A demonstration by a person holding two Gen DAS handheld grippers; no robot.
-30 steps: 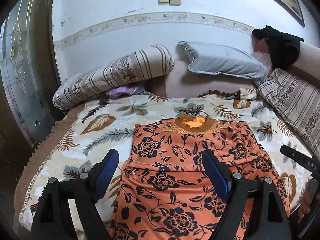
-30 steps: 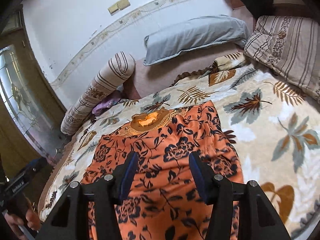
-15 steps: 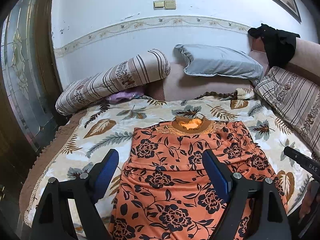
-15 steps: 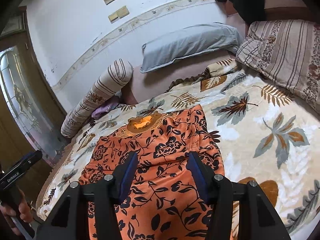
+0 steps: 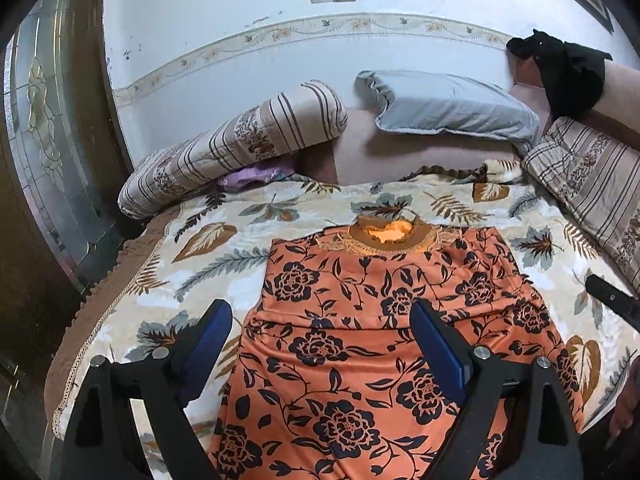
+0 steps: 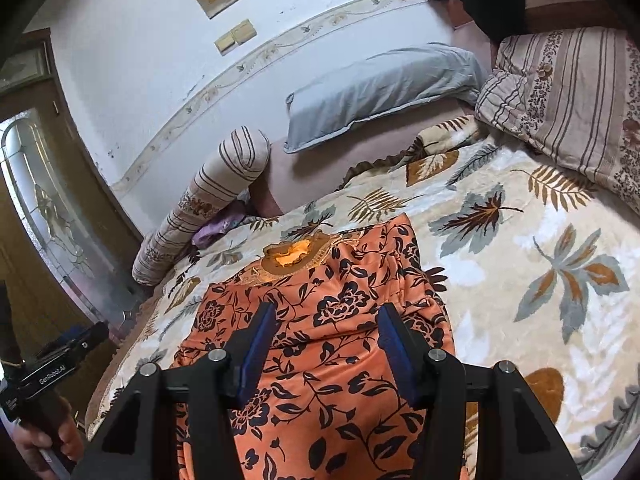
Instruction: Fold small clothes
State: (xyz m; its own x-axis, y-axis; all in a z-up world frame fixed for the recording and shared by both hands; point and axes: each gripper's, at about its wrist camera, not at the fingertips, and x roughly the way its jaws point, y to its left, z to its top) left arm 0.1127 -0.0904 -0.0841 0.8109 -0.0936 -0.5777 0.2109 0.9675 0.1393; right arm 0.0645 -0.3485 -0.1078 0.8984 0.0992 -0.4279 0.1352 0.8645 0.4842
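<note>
An orange garment with black flowers (image 5: 360, 320) lies flat on the leaf-print blanket (image 5: 224, 264), its brown collar (image 5: 388, 236) at the far end and its sides folded in. It also shows in the right wrist view (image 6: 328, 320). My left gripper (image 5: 320, 324) is open and empty, held above the garment's left near part. My right gripper (image 6: 326, 328) is open and empty above its middle. The right gripper's body shows at the left wrist view's right edge (image 5: 612, 300); the left gripper's body shows in the right wrist view (image 6: 52, 372).
A striped bolster (image 5: 240, 144), a grey pillow (image 5: 448, 108) and a purple cloth (image 5: 256, 172) lie at the bed's far side against the wall. A striped cushion (image 5: 592, 176) and a black cloth (image 5: 568, 72) are at the right. A glass door (image 5: 44, 152) stands left.
Both grippers have drawn back and risen a little from the garment, so more of the bed shows. Both stay open. The garment has not moved.
</note>
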